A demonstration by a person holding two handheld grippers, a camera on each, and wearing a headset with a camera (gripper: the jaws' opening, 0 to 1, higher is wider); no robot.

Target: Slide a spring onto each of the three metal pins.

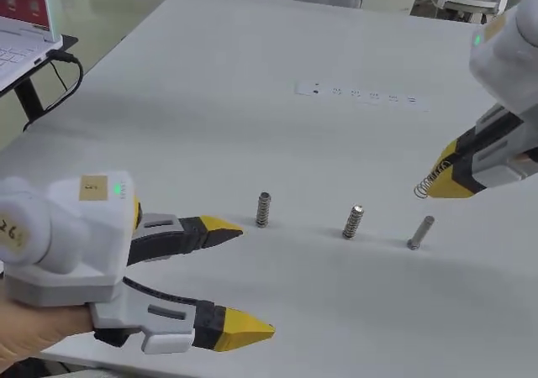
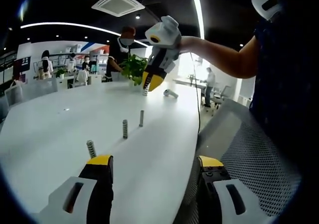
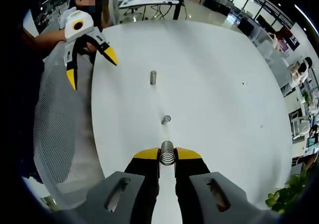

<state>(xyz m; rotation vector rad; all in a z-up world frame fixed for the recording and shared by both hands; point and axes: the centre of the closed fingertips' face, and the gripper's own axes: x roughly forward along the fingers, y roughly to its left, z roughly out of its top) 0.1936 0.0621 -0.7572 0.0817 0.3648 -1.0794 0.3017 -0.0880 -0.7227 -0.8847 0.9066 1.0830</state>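
A: Left gripper (image 1: 255, 281)?
B: Low at near table (image 1: 252, 76) edge, jaws wide apart, empty.
A: Right gripper (image 1: 439, 185)?
B: Raised, tilted down, clamped on spring (image 3: 167, 153).
A: Task items?
B: Left pin (image 1: 263, 209) and middle pin (image 1: 353, 222) sprung; right pin (image 1: 419, 233) bare.
A: Extras?
B: Laptop (image 1: 21, 17) in head view; plant (image 2: 132, 67) in left gripper view.

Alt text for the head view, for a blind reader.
The right hand-held gripper holds a spring near a bare pin on a white table. Two other pins carry springs; the left hand-held gripper is open.
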